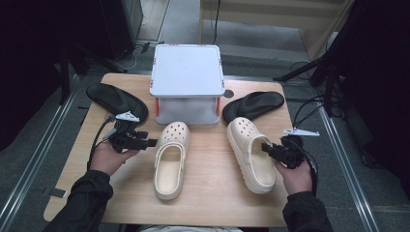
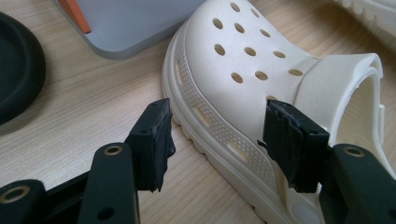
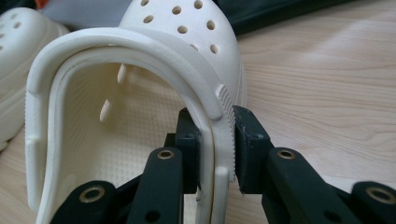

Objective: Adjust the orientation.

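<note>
On the pale wood-grain table (image 1: 208, 203) in the high view, two cream foam clogs lie toes away from the person, the left clog (image 1: 170, 159) and the right clog (image 1: 251, 154) well apart. Behind them stands a grey square-topped stand (image 1: 186, 77) with orange trim, flanked by two black insoles, one at the left (image 1: 116, 99) and one at the right (image 1: 254, 105). The left gripper (image 1: 153, 142) hovers just beside the left clog's outer edge; the right gripper (image 1: 265, 147) sits at the right clog's outer side wall.

Along the left gripper view, the left clog (image 2: 243, 79) is smooth and rounded, its upper dotted with oval holes, its sole rim stippled and ridged. The left gripper (image 2: 217, 135) has its jaws spread wide, straddling the clog's side edge without pressing on it.

Through the right gripper view, the right clog (image 3: 140, 79) shows its curved heel strap and a pebbled footbed. The right gripper (image 3: 215, 149) has one jaw inside the shoe and one outside, both pads pressed against the thin side wall and strap end, clamping them.
</note>
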`<state>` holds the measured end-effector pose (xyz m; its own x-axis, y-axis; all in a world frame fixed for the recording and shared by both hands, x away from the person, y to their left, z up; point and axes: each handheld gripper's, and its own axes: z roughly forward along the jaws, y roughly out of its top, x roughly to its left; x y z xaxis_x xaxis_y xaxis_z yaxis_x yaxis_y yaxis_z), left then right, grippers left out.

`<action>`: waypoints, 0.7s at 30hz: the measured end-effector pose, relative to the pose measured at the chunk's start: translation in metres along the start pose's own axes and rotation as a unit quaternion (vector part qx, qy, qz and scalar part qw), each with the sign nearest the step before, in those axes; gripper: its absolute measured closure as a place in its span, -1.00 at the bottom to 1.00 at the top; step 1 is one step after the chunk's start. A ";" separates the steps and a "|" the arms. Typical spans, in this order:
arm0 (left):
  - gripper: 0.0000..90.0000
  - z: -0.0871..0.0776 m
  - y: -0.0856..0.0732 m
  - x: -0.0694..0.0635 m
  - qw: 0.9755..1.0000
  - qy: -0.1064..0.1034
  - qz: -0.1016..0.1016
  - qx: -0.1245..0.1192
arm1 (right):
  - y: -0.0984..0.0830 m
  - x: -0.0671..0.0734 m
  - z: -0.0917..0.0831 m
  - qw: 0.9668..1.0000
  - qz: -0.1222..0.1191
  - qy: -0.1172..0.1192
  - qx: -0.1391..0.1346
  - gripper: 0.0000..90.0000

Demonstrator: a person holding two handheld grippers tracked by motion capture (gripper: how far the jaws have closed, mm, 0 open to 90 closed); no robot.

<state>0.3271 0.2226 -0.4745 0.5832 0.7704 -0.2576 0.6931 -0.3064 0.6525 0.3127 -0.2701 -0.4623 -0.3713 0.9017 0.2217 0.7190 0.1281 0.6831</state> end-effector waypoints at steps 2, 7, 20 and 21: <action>0.01 -0.001 -0.001 -0.001 1.000 -0.001 0.001 -0.002 | 0.002 0.007 0.001 1.000 -0.004 0.009 0.001 0.67; 0.20 -0.002 -0.003 -0.004 1.000 -0.011 0.012 0.001 | 0.008 0.026 0.009 1.000 -0.022 0.022 0.003 0.67; 1.00 -0.003 -0.012 0.005 0.999 -0.042 -0.025 0.008 | 0.017 0.060 0.037 0.997 -0.059 0.032 0.029 0.67; 1.00 0.000 -0.012 0.005 0.999 -0.036 -0.022 0.011 | 0.018 0.062 0.040 0.997 -0.061 0.033 0.031 0.67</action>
<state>0.3218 0.2300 -0.4838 0.5812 0.7407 -0.3370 0.7268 -0.2863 0.6244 0.3258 -0.1959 -0.4640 -0.4946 0.8489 0.1862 0.7003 0.2624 0.6639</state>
